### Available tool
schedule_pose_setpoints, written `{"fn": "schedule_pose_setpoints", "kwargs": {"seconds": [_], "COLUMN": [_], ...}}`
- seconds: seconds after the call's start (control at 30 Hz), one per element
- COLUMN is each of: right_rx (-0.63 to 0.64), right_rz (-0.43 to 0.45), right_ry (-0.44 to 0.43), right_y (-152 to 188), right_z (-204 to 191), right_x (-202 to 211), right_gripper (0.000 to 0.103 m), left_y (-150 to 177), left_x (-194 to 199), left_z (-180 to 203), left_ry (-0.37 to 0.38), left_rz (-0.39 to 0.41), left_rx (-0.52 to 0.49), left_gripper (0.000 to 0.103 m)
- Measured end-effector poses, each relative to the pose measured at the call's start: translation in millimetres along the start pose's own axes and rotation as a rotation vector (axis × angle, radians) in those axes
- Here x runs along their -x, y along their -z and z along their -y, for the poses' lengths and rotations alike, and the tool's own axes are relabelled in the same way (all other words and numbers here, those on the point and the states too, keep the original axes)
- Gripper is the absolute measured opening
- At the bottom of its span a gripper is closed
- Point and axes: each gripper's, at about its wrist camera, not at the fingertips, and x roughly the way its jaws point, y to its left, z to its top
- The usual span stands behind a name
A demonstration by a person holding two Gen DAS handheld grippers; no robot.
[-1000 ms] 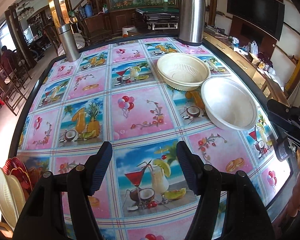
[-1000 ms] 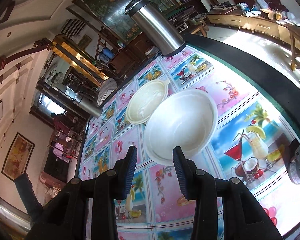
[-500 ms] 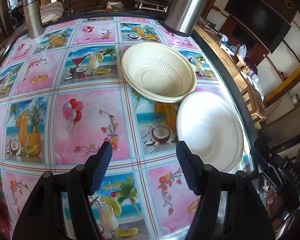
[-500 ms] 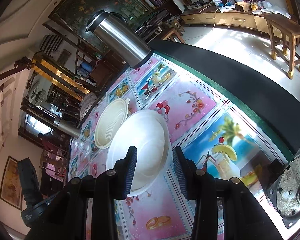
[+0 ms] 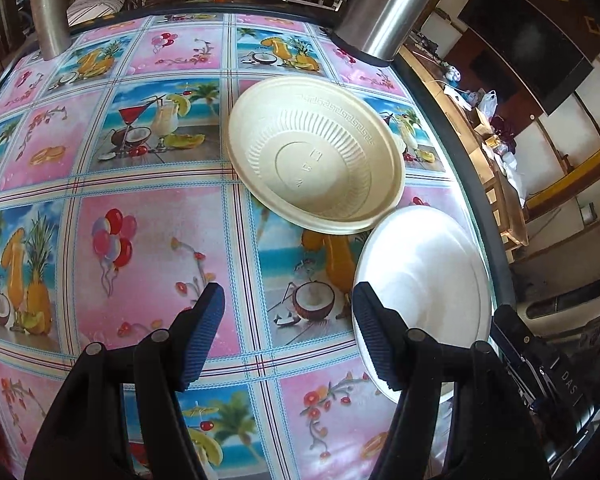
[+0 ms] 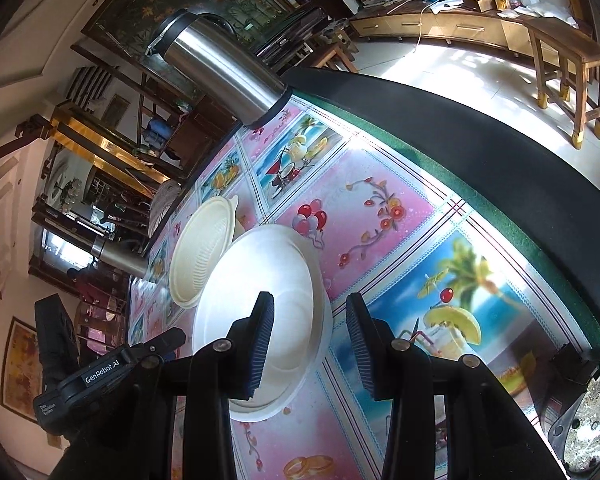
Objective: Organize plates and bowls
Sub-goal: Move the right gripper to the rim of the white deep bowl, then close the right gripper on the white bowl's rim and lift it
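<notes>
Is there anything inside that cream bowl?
Nothing is inside the cream bowl: only its ribbed wall and embossed base show. Whatever lies beneath it is covered; its rim overlaps the white bowl.

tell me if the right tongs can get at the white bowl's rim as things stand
Probably yes. The right tongs are open and straddle the near rim of the white bowl. Nothing lies between them. The cream bowl touches only its far side.
</notes>
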Motion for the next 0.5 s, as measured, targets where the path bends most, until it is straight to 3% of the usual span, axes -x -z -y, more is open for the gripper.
{"fn": "schedule_pose_setpoints", "kwargs": {"seconds": [0.4,0.5], "right_rx": [-0.016,-0.008], "right_rz": [0.003,0.002], "right_ry": [-0.006,-0.003], "right_y": [1.4,2.1], "right_z": [2.2,0.0], "right_x": [-1.9,-3.5], "right_gripper": [0.041,0.041], "left_y": [2.1,1.7], "left_x": [-13.4,-12.0], "left_z": [4.3,3.4], "left_ry": [0.059,0.115], "left_rz": [-0.054,-0.07], "left_rx": [-0.006,0.003], "left_gripper": [0.065,0.065]}}
